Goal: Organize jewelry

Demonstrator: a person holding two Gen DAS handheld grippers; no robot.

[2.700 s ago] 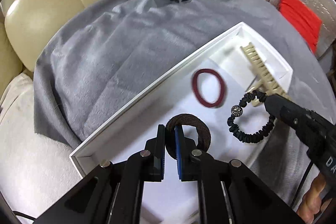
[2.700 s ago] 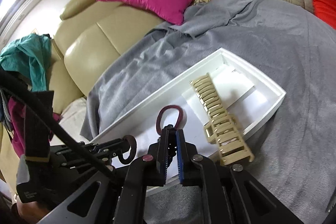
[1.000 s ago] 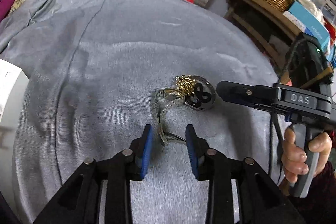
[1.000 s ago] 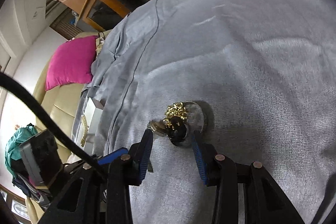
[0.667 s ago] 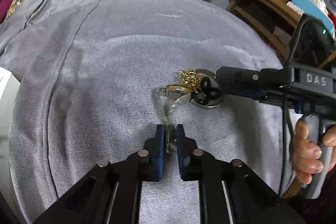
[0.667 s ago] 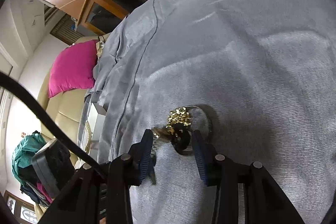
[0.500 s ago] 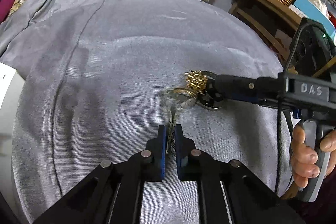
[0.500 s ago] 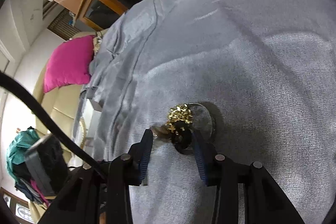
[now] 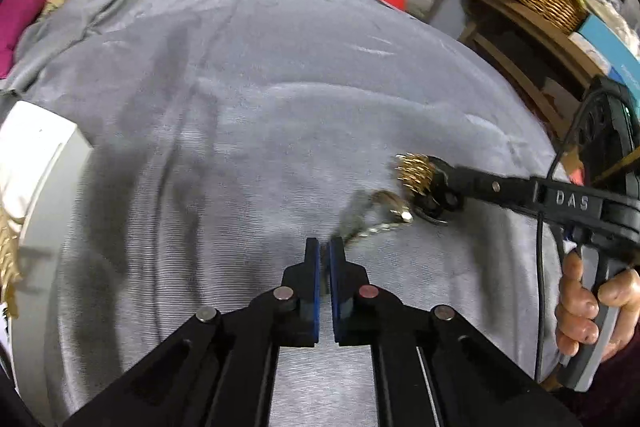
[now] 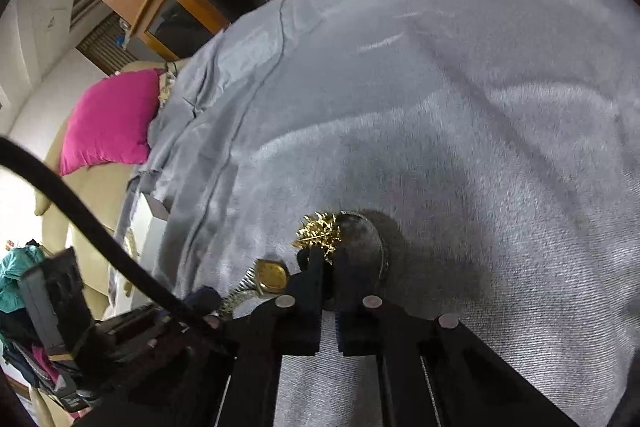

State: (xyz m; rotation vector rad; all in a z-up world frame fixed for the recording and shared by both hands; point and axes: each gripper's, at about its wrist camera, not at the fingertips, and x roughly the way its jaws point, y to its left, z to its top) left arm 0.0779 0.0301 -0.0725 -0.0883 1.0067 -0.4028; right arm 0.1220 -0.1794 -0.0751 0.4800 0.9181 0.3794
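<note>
Both grippers have just snapped closed since a second ago. The left gripper [image 9: 325, 247] is clamped on the band of the one silver watch [image 9: 376, 217], now tugged up off the grey cloth [image 9: 248, 131]. The right gripper [image 10: 329, 259] pinches the single black-and-gold hair piece [image 10: 318, 233] beside the watch. One white tray [image 9: 36, 163] sits at the left edge.

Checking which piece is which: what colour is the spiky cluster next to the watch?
Gold. The spiky cluster shows best in the right wrist view, beside the watch on the grey cloth.
</note>
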